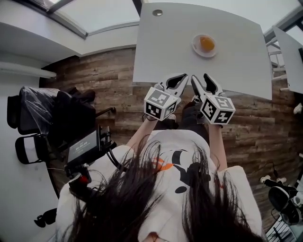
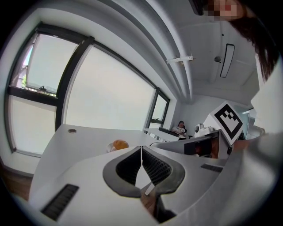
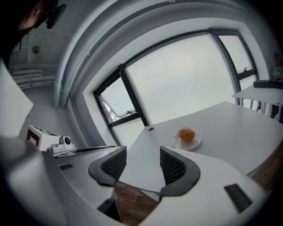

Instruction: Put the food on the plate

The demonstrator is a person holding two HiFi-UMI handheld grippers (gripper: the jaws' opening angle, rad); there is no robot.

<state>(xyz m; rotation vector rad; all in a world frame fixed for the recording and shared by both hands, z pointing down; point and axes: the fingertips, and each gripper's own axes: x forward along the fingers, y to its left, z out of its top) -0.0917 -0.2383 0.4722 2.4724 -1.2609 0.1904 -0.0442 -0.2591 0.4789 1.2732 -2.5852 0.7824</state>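
An orange piece of food (image 1: 207, 44) lies on a small white plate (image 1: 196, 48) toward the far right of the white table (image 1: 165, 47). Both grippers hover side by side over the table's near edge, well short of the plate. My left gripper (image 1: 180, 78) is shut, its pads meeting tip to tip (image 2: 141, 148), with nothing between them. My right gripper (image 1: 201, 78) shows a wide gap between its pads (image 3: 143, 152), and that gap holds nothing. The food (image 3: 187, 134) on the plate (image 3: 194, 143) lies ahead and to the right of the right gripper; the left gripper view has the food (image 2: 120, 144) just beyond the left jaw.
A round grommet (image 1: 157, 12) sits at the table's far edge. Black chairs (image 1: 28, 118) and gear stand on the wooden floor to the left. A second white table (image 1: 291, 52) stands at the right. Large windows run behind the table.
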